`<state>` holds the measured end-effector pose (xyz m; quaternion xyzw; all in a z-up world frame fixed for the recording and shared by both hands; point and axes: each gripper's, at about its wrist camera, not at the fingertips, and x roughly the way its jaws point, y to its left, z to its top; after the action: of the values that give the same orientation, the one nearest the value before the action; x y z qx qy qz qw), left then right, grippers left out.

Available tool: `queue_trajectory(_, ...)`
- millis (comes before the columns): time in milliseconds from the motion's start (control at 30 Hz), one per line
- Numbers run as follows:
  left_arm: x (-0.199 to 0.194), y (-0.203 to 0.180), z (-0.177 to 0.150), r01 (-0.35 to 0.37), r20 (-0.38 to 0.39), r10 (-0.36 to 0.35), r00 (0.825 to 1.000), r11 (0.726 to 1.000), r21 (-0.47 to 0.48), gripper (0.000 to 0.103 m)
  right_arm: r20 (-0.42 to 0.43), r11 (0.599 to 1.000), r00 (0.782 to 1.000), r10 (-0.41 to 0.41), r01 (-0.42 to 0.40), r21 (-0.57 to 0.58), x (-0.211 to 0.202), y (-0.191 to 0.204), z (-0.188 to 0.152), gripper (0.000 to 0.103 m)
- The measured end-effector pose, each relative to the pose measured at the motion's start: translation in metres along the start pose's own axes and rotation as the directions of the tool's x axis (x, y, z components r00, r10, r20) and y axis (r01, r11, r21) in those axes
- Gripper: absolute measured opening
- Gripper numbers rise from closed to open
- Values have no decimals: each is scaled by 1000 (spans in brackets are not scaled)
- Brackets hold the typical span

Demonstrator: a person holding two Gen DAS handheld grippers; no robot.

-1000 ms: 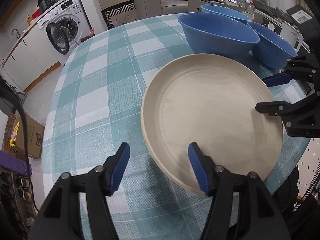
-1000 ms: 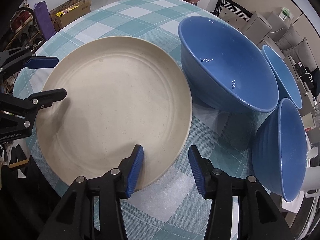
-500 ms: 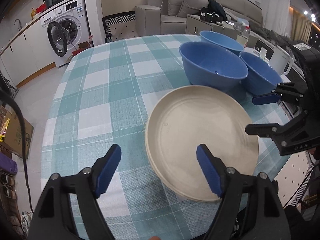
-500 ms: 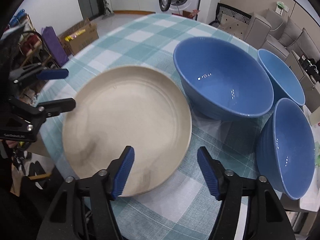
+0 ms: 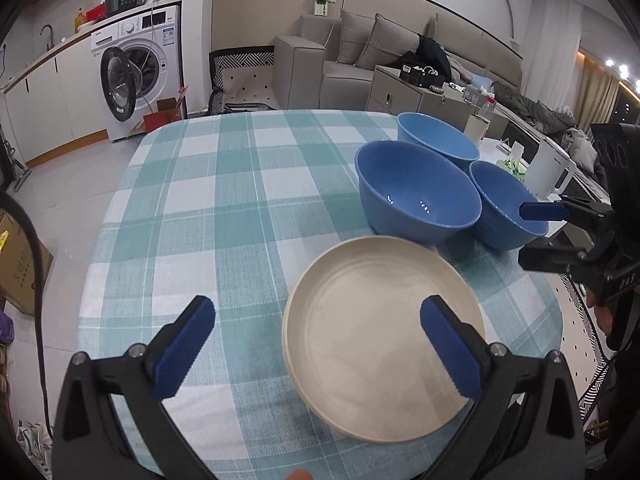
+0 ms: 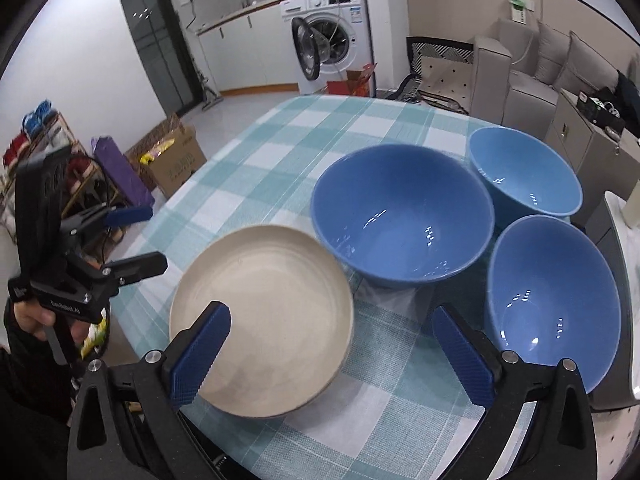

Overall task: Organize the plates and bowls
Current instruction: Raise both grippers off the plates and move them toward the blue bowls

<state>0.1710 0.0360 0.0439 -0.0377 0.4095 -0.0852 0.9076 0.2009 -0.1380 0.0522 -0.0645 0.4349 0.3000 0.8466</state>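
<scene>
Plate point(image 5: 384, 336), cream and shallow, lies flat on the checked desk point(image 5: 224, 216) near its front edge, just beside three blue bowls point(image 6: 402, 216) clustered behind it. Left gripper point(image 5: 318, 344) hangs above the plate, its fingers point(image 5: 182, 348) opening wide with nothing pinched. Right gripper point(image 6: 330, 356) hangs above the plate's edge, fingers likewise opening, touching nothing.

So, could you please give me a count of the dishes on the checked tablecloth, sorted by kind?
Blue bowls: 3 (large bowl, far bowl, near bowl)
Beige plates: 1 (plate)
Total: 4 dishes
</scene>
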Motion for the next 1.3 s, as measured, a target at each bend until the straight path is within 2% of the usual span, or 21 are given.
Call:
queue_trajectory(167,-2,-4,17,12,14,-12,1000,1000,-5,103,48,999,999,-1,-2,54,-20,-22,9,103)
queue_trajectory(567,-7,-22,61,31,58,-32,998,999,19,103,145,995,989,-39,26,92,-71,-56,26,103)
queue_trajectory(1000,-15,-60,109,47,103,-59,993,992,115,103,289,990,954,-85,47,136,-145,-97,56,103)
queue_trajectory(1300,-12,-80,152,91,125,-108,986,986,141,103,317,987,942,-106,61,147,-182,-125,74,103)
